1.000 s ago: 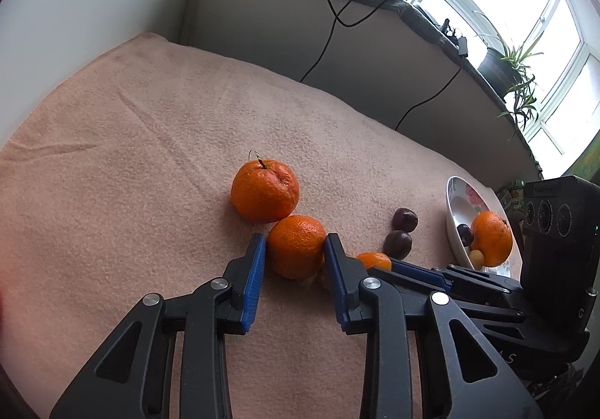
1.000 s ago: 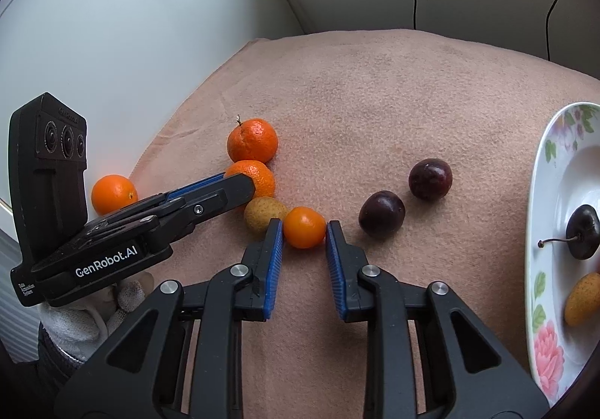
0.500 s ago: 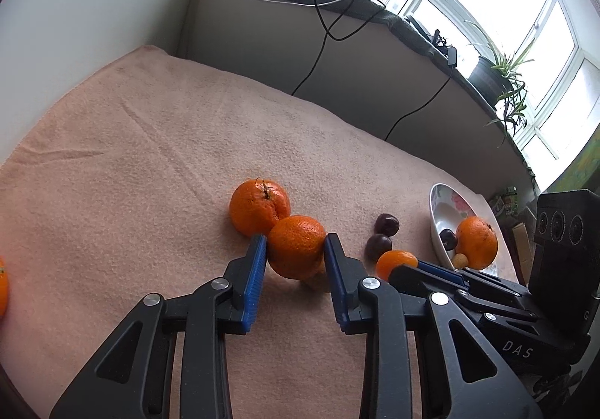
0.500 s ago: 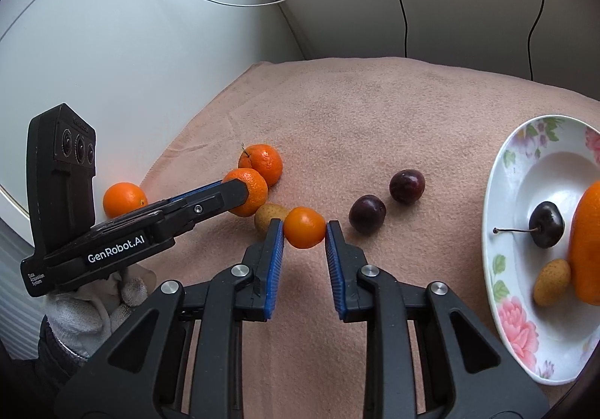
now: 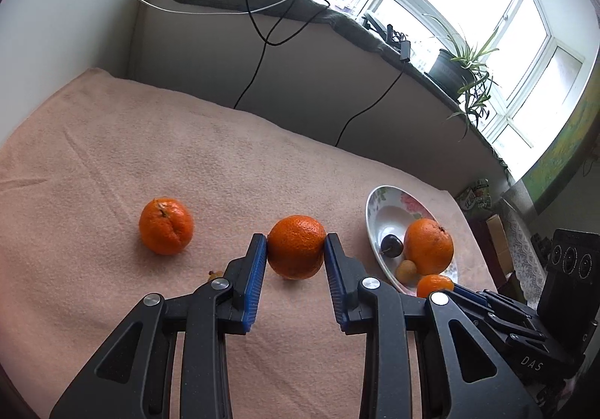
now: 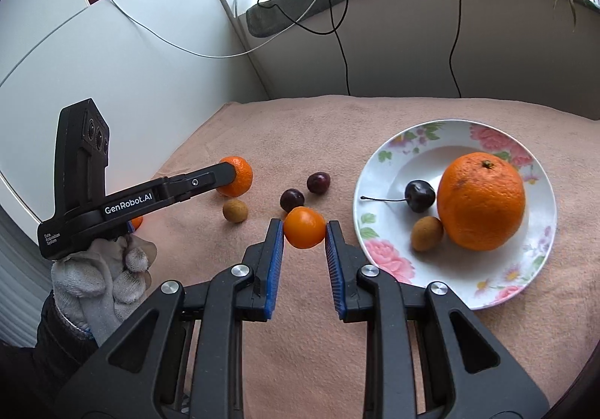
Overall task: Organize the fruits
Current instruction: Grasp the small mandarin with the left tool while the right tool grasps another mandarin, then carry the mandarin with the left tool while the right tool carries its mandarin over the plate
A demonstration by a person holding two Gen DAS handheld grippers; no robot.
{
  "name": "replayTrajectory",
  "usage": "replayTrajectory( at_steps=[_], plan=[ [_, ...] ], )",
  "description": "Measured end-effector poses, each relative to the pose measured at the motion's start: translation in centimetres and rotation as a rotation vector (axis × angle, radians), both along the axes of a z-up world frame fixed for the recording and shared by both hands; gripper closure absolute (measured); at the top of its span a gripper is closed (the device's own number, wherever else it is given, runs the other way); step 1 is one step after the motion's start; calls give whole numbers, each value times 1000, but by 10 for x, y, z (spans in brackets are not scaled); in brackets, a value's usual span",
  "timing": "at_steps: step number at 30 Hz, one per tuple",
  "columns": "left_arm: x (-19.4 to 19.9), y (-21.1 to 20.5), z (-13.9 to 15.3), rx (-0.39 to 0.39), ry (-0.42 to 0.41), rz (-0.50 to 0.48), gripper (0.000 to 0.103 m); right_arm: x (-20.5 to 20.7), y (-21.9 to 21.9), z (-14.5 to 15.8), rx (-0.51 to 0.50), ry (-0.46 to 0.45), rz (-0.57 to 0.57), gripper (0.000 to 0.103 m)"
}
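Landmark: white shallow plate with a pink flower pattern (image 6: 378,254), lying on the peach-coloured fleece cloth (image 6: 307,351) that covers the table.
Left gripper (image 5: 295,245): its blue pads are clenched on a medium orange mandarin with dimpled skin (image 5: 296,246), held to the left of the plate and clear of the cloth.
Right gripper (image 6: 303,228): its blue pads are pressed on a small smooth orange kumquat-like fruit (image 6: 304,227), held just left of the plate's near rim.
Left hand: in a grey-white knitted glove (image 6: 101,276), far left of the plate, wrapped around the left gripper's black handle.
On the plate: a large orange (image 6: 482,201), a dark cherry with a long stem (image 6: 420,195) and a small tan round fruit (image 6: 426,233), all close together, the tan fruit touching the orange.
Loose on the cloth, left of the plate: two dark red plums (image 6: 305,190) side by side, then a second tan round fruit (image 6: 235,211) further left.
Farthest from the plate: a creased orange mandarin (image 5: 166,226) alone on the cloth.
Beyond the plate: a window sill with a potted spider plant (image 5: 463,70) and black cables (image 5: 255,55) hanging down.
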State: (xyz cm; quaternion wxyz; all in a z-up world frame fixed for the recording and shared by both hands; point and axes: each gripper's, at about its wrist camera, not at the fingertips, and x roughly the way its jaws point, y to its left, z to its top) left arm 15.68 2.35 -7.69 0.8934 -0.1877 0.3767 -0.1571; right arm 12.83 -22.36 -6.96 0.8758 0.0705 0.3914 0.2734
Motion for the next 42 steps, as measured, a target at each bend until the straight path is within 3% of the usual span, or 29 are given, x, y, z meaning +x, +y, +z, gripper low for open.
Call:
replayTrajectory(
  at_steps=[19, 42],
  plan=[
    [35, -84, 4, 49, -4, -133, 73, -8, -106, -3, -28, -11, -199, 79],
    [62, -119, -2, 115, 11, -159, 73, 14, -121, -18, -64, 12, -238, 79]
  ],
)
